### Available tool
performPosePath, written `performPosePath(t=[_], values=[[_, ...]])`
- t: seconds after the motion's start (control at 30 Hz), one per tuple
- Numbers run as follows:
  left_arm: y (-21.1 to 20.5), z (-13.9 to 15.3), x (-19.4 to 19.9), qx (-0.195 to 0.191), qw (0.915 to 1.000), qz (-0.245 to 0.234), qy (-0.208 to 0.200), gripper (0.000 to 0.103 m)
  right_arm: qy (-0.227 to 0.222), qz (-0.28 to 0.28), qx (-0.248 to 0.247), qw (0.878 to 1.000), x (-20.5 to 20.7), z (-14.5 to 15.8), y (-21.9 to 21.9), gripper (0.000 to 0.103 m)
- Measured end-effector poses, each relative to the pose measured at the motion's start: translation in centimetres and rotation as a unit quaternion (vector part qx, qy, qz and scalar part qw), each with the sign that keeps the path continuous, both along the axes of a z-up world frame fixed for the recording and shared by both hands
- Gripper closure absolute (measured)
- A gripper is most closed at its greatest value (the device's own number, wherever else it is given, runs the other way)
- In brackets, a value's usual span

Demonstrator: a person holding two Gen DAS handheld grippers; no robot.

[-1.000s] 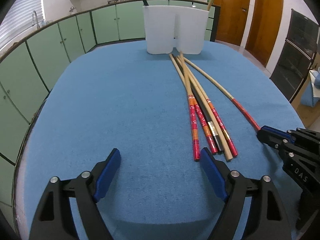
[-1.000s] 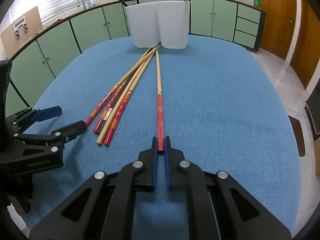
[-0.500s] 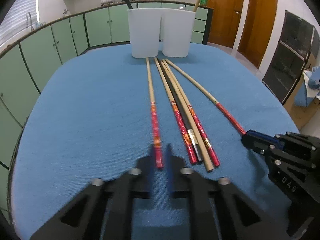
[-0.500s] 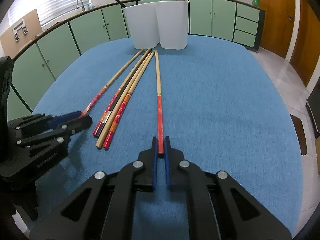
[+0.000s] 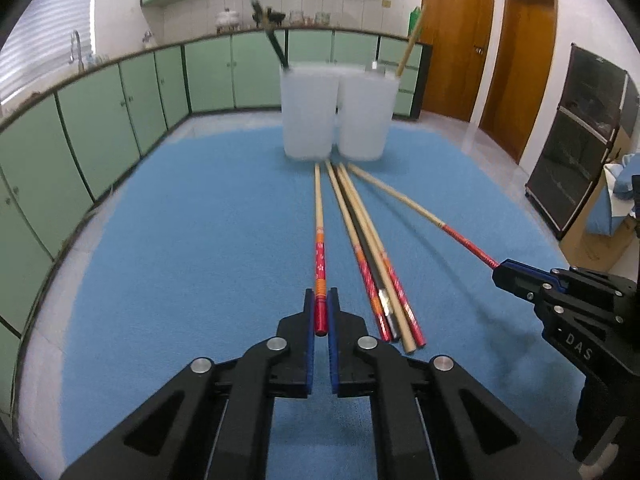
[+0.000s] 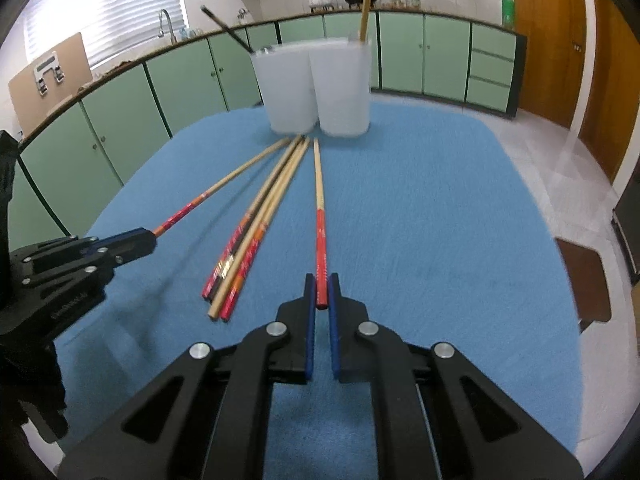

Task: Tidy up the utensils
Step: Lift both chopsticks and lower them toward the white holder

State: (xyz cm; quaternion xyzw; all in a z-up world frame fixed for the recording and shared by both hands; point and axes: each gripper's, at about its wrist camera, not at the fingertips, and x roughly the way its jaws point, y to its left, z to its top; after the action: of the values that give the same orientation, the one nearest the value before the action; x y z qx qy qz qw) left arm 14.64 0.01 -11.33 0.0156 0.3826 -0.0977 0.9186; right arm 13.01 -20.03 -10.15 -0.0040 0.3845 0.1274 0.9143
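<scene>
Hand-held grippers, left (image 5: 321, 312) and right (image 6: 322, 294), each pinch seemingly raised chopsticks.

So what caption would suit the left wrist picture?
Left gripper shut on a red-handled chopstick, four more lying beside it before two white holders.

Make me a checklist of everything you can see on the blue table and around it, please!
Surface: blue cloth over the table.
Job's things: four chopsticks bundled on the cloth; two white holders at the far edge, a stick standing in each.
Clutter: nothing seen.
Grippers: left gripper shut on a red-ended chopstick; right gripper shut on another chopstick.
Cables: nothing seen.
Surroundings: green cabinets, wooden doors, sink tap.
</scene>
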Motion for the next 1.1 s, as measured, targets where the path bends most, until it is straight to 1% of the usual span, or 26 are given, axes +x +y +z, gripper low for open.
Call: performPosePath(t=[0.17, 0.3, 0.5, 0.6, 0.67, 0.8, 0.9, 1.0, 1.07, 1.1], values=[[0.7, 3.9, -0.5, -0.007, 0.9988, 0.001, -0.049, 0.098, -0.03, 0.002, 0.014, 0.999, -0.1, 3.3, -0.4, 0.098], [1.2, 7.2, -0.4, -0.021, 0.9958, -0.003, -0.089, 0.098, -0.053, 0.008, 0.039, 0.998, 0.3, 7.0, -1.3, 0.098], [1.6, 10.7, 0.9, -0.044, 0.9917, -0.021, -0.119, 0.098, -0.08, 0.024, 0.067, 0.994, 1.6, 12.1, -2.3, 0.098], [1.4, 11.9, 1.9, -0.055, 0.9898, -0.033, -0.127, 0.098, -0.08, 0.036, 0.084, 0.993, 3.1, 14.4, -2.8, 0.098], [1.3, 12.4, 2.4, -0.053, 0.9891, -0.037, -0.132, 0.098, -0.079, 0.041, 0.087, 0.992, 4.1, 15.4, -2.8, 0.098], [0.8, 13.8, 4.0, -0.048, 0.9874, -0.047, -0.143, 0.098, -0.078, 0.045, 0.073, 0.993, 6.4, 17.2, -3.0, 0.098], [0.6, 14.8, 5.1, -0.047, 0.986, -0.053, -0.151, 0.098, -0.085, 0.047, 0.073, 0.993, 8.0, 18.7, -3.3, 0.098], [0.4, 16.4, 6.2, -0.047, 0.9833, -0.059, -0.165, 0.098, -0.105, 0.051, 0.074, 0.99, 9.4, 20.9, -3.3, 0.098], [0.3, 17.8, 7.1, -0.049, 0.9804, -0.06, -0.181, 0.098, -0.127, 0.051, 0.069, 0.988, 10.4, 22.7, -3.0, 0.098], [0.1, 19.0, 7.8, -0.049, 0.9775, -0.059, -0.196, 0.098, -0.134, 0.052, 0.07, 0.987, 10.8, 23.4, -3.0, 0.098]])
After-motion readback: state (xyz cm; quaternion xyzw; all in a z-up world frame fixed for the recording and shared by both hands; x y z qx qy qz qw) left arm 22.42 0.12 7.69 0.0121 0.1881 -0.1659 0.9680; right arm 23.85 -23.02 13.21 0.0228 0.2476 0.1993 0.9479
